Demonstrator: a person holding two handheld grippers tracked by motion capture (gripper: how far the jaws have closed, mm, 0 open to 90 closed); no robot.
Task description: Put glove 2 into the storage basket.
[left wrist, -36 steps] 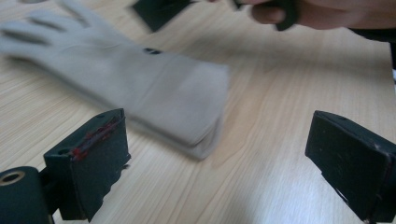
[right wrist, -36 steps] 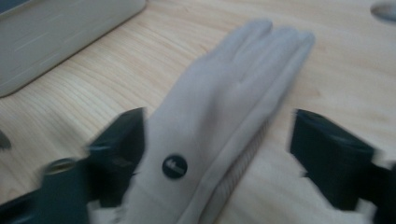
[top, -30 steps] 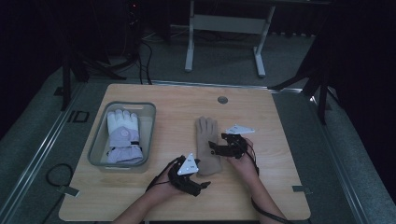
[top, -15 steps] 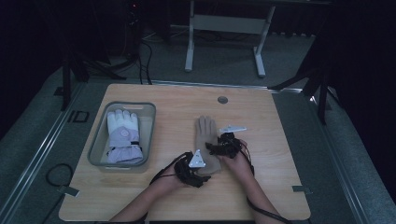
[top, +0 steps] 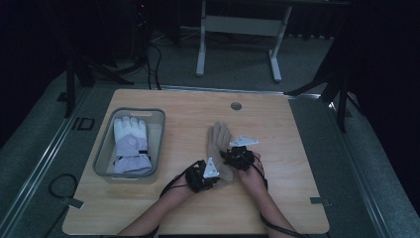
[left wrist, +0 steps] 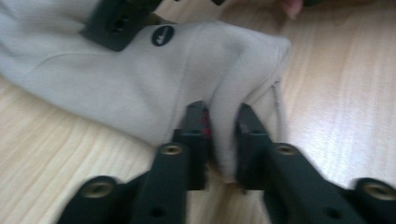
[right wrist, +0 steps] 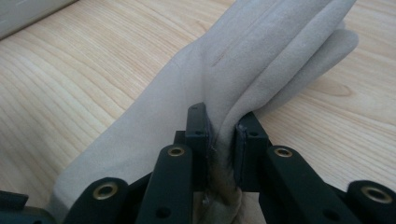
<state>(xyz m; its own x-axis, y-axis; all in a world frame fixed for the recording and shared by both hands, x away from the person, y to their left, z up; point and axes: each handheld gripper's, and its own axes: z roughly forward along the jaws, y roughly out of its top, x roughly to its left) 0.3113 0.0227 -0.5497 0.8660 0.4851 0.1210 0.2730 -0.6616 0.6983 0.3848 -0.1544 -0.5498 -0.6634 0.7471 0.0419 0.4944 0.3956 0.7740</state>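
Seen from the high view, a beige glove [top: 219, 144] is lying mid-table, its long axis running near to far, fingers pointing far, with the left gripper [top: 214, 174] at its near cuff end and the right gripper [top: 234, 154] at its right edge. A white glove [top: 130, 144] is sitting in the grey bin [top: 101, 153] at left.

In the left gripper view, the jaws, having just been closing, are pinching a raised fold of the glove's fabric near its cuff corner; a small dark oval label [left wrist: 163, 35] is showing, its writing unreadable.

In the right gripper view, the jaws, also just closing, are clamping a ridge of fabric, the fingers stretching away beyond.
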